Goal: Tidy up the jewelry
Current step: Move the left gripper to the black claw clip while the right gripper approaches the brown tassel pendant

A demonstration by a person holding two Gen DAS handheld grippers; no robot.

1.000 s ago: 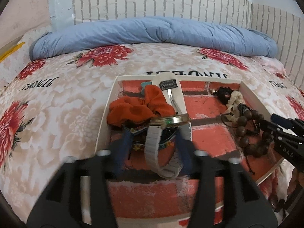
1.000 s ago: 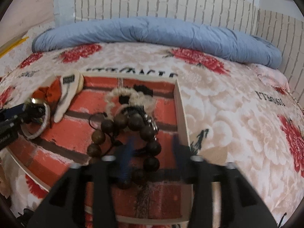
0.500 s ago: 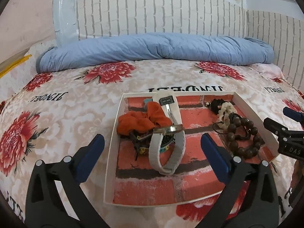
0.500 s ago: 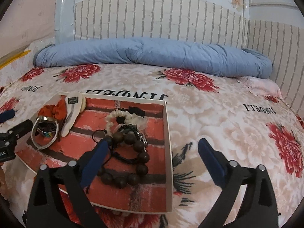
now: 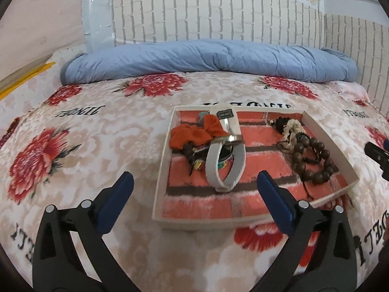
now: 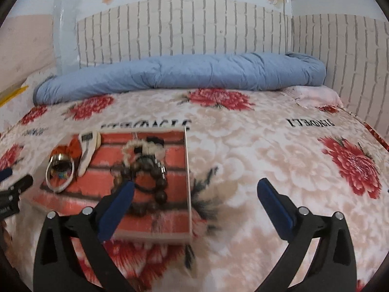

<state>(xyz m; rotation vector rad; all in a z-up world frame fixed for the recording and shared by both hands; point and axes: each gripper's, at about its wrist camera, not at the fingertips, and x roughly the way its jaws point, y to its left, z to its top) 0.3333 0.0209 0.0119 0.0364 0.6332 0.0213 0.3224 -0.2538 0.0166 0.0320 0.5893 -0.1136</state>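
Observation:
A shallow white tray (image 5: 162,170) with a red brick-print floor lies on the bed; it also shows in the right wrist view (image 6: 187,170). In it lie an orange scrunchie (image 5: 192,133), a white watch band (image 5: 225,160) with a metal bangle, a dark wooden bead bracelet (image 5: 313,160) and a cream bead bracelet (image 5: 291,126). My left gripper (image 5: 194,204) is open and empty, held back in front of the tray's near edge. My right gripper (image 6: 194,204) is open and empty, over the tray's near right corner. Its tip shows at the right of the left wrist view (image 5: 376,153).
The bed has a cream blanket with red flowers (image 5: 97,141). A rolled blue quilt (image 5: 206,58) lies along the far side against a brick-pattern wall (image 6: 194,29). Bare blanket lies to the right of the tray (image 6: 279,150).
Both grippers have opened wide and pulled back from the tray. The white watch band and the wooden bead bracelet now lie free in the tray.

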